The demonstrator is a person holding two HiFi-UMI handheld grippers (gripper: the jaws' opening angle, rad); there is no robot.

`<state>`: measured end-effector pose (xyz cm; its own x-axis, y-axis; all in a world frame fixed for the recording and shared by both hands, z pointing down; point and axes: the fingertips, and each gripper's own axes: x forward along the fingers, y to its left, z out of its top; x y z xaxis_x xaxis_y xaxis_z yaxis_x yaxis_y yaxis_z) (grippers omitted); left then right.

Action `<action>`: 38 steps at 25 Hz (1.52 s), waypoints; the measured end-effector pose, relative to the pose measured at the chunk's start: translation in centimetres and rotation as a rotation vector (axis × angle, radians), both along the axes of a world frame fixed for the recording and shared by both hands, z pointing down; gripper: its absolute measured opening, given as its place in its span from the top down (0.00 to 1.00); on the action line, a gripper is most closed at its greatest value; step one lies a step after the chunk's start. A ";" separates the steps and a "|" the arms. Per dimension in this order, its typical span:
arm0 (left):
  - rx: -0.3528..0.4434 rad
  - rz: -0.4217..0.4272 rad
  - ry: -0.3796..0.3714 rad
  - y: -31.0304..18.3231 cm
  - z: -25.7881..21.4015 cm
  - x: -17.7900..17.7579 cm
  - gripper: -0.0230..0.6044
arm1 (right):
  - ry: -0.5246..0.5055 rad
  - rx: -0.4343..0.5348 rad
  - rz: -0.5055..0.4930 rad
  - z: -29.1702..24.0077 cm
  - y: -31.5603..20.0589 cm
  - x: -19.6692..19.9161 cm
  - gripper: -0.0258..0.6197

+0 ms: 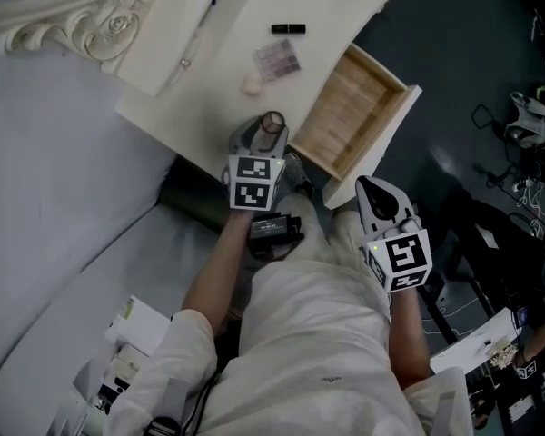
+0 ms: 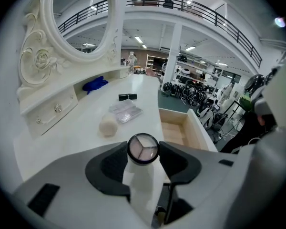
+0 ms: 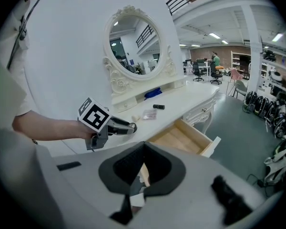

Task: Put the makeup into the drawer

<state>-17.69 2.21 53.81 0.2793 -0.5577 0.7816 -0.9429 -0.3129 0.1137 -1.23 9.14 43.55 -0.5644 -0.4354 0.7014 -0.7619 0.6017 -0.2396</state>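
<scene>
Black-rimmed round compact [image 2: 143,149], apparently three pale wedges, pinched between jaws of the down-tilted left gripper [image 1: 271,133]; right gripper [image 3: 144,149] jaws pressed together.

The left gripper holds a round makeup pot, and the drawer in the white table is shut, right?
Not quite. The white drawer with the pale wooden inside is pulled open, not shut, as the head view shows. The rest is right: the left gripper holds the round, dark-rimmed makeup pot.
</scene>
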 end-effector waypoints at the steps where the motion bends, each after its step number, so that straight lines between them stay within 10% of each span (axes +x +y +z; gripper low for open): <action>1: 0.004 0.004 0.003 -0.1 -0.3 0.6 0.62 | -0.004 0.003 0.000 -0.1 -0.1 0.4 0.94; 20: -0.007 0.129 0.046 -3.6 2.7 19.3 0.62 | -0.027 -0.026 0.006 2.4 -2.6 13.0 0.94; 38: -0.052 0.018 0.032 -9.7 16.0 22.3 0.62 | -0.012 -0.131 -0.065 10.6 -5.0 18.9 0.94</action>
<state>4.61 -7.44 69.77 0.3142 -0.5112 0.8000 -0.9329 -0.3225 0.1603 17.72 4.19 54.16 -0.5971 -0.3029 0.7428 -0.7191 0.6124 -0.3284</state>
